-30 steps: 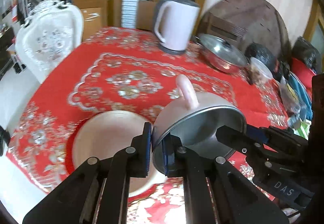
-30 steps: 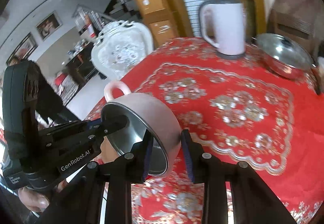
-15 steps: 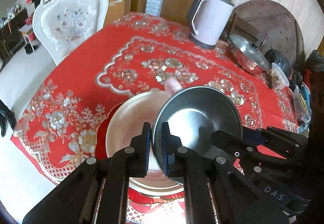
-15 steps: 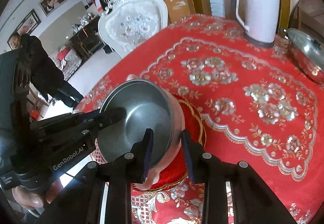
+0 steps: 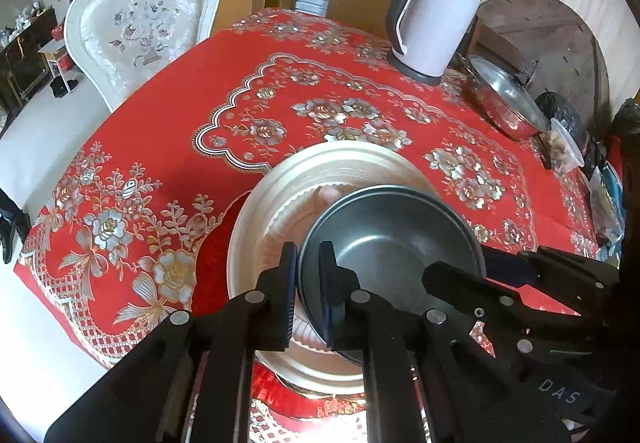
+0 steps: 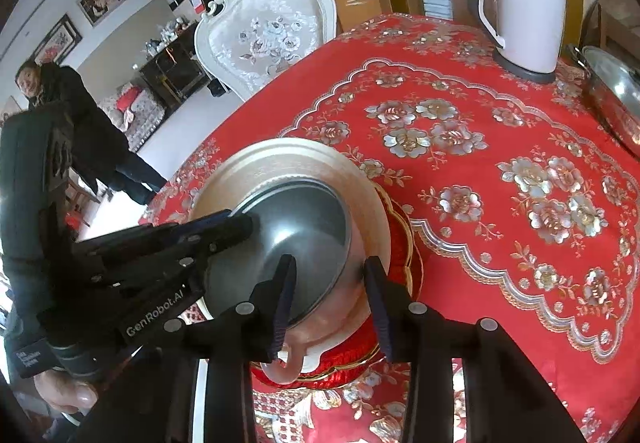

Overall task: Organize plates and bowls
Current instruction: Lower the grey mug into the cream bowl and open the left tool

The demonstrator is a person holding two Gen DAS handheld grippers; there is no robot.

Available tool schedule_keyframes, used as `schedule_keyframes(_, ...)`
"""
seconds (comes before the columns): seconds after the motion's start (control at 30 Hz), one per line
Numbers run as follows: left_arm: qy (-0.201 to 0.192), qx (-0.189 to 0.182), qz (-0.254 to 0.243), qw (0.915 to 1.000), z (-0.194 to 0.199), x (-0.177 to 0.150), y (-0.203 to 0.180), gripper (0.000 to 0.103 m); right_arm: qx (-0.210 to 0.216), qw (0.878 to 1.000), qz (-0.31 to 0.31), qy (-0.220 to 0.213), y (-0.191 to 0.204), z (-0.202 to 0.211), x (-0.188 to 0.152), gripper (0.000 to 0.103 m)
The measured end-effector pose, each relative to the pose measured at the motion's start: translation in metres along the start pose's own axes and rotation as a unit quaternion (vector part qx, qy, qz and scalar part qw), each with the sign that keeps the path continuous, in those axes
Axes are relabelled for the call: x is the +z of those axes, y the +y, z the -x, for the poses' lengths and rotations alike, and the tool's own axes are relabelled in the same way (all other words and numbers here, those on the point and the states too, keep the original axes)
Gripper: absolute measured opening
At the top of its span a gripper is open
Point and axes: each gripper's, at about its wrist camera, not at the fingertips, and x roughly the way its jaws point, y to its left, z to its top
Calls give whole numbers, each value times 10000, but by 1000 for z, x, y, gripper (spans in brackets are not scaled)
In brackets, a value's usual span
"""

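Note:
A pink bowl [image 5: 384, 243] with a steel inside and loop handles sits in a cream plate [image 5: 320, 163], which lies on a red plate [image 5: 212, 267] near the table's front edge. My left gripper [image 5: 308, 283] is shut on the bowl's near rim. In the right wrist view, the bowl [image 6: 304, 227] has my right gripper [image 6: 330, 295] straddling its wall: one finger is inside, one outside, and there is a gap around the rim. The left gripper [image 6: 224, 227] holds the opposite rim, above the cream plate [image 6: 280, 155].
A white kettle [image 5: 432, 23] and a lidded steel pot [image 5: 504, 103] stand at the far right of the red tablecloth. Bags [image 5: 568, 147] crowd the right edge. A white chair [image 5: 140, 31] stands at the far left. A person [image 6: 80, 115] stands beyond the table.
The bowl has turned from tilted to upright and come down into the cream plate. My right gripper's fingers have spread a little wider on its wall.

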Motion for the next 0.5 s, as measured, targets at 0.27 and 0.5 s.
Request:
schedule_keyframes(0.27, -194, 121, -17, 9997, 4, 2, 4, 7, 41, 9997, -67, -250, -4, 15, -1, 55)
schedule_keyframes(0.5, -411, 249, -160, 9987, 10, -2, -2, 10, 71, 9989, -111, -443, -7, 29, -9, 63)
